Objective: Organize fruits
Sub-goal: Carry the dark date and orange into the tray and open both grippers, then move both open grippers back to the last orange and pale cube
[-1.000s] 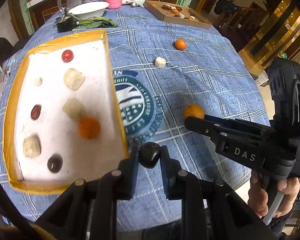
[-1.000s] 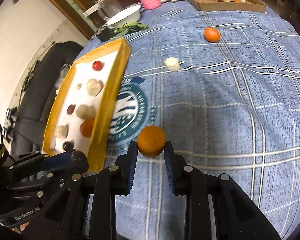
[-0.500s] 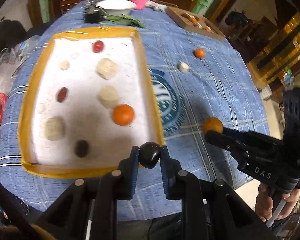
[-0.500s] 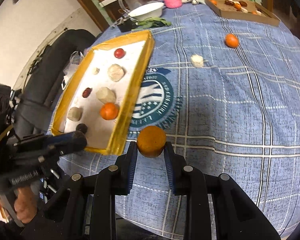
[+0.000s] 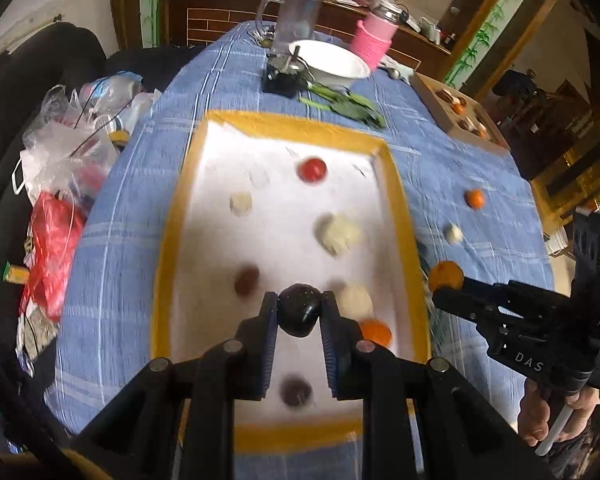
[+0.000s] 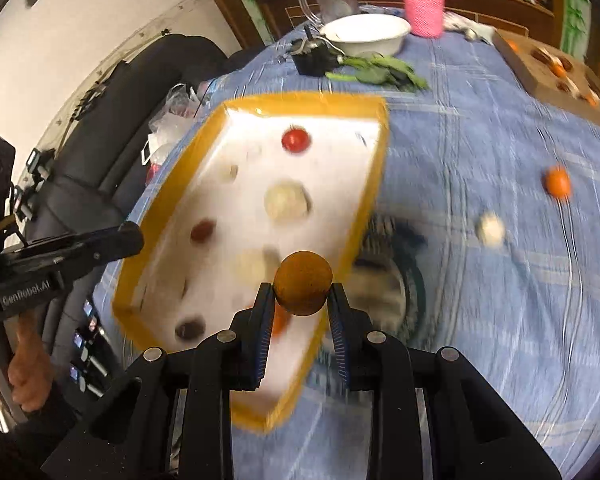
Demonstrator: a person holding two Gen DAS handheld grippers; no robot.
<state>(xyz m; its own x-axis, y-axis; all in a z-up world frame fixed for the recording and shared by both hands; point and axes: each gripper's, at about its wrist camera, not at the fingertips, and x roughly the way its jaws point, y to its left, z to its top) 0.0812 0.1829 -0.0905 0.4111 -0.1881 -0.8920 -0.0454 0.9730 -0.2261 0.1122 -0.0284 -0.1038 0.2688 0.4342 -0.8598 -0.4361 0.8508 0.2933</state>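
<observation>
- Both fingers of the left gripper (image 5: 300,312) were pressed against a dark round fruit (image 5: 299,314), one on each side, so the fruit was held tight above the white floor of the tray (image 5: 288,130).
- Fingers of the right gripper (image 6: 302,294) were likewise closed on a brown-orange round fruit (image 6: 303,282), which hung over the right edge of the tray, near its near corner.
- Inside the tray lay a red fruit (image 5: 312,169) at the far end, pale lumps in the middle, a dark red piece (image 5: 247,280) to the left, an orange fruit (image 5: 375,332) beside the right wall and a dark fruit (image 5: 296,391) close to the near wall.
- Free white floor was visible on the left side and in the far left corner of the tray.
- On the blue checked cloth (image 6: 500,300), right of the tray, an orange fruit (image 6: 557,182) and a pale lump (image 6: 490,229) lay apart from each other with open cloth around them.
- Farther away stood a white bowl (image 6: 364,32), green leaves (image 6: 380,70), a pink basket (image 6: 423,12) and a brown box (image 6: 540,72) at the far right.
- Plastic bags (image 5: 72,168) were piled beyond the left edge of the table.
</observation>
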